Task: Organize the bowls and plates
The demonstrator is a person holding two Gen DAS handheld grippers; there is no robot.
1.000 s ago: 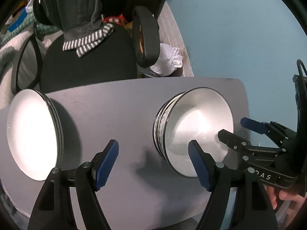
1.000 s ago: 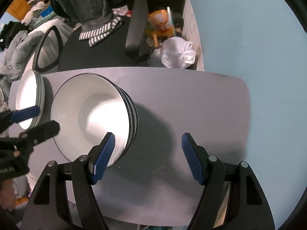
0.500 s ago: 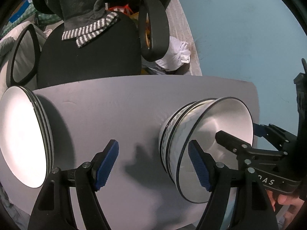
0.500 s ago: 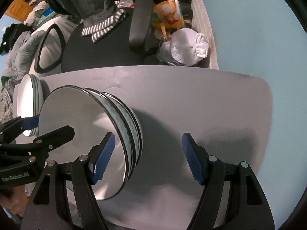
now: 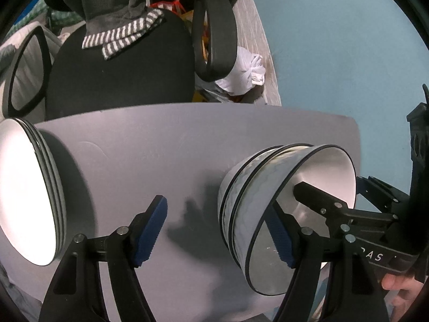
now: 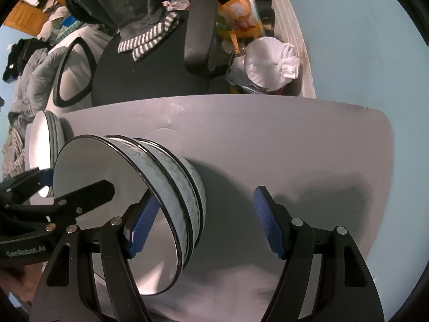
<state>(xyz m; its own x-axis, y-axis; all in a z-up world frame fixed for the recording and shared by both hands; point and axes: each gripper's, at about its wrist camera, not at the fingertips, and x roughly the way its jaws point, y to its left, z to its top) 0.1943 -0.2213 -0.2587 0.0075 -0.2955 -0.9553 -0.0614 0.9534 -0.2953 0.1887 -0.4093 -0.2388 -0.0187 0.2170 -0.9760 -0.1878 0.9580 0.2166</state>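
The stack of bowls [image 5: 257,187] stood on the grey table [image 5: 166,145] toward its right edge, the stack of plates [image 5: 51,187] at the left edge. The left gripper [image 5: 218,229] straddled the top bowl's left wall, jaws just closing, pads not pressing. The right gripper [image 6: 203,222] straddled the right wall, jaws released. A chair [image 5: 120,75] stood beyond the far edge

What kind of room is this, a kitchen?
Probably not: more likely a lived-in bedroom or study. A black office chair draped with clothing stands behind the grey table, with heaped clothes beyond.
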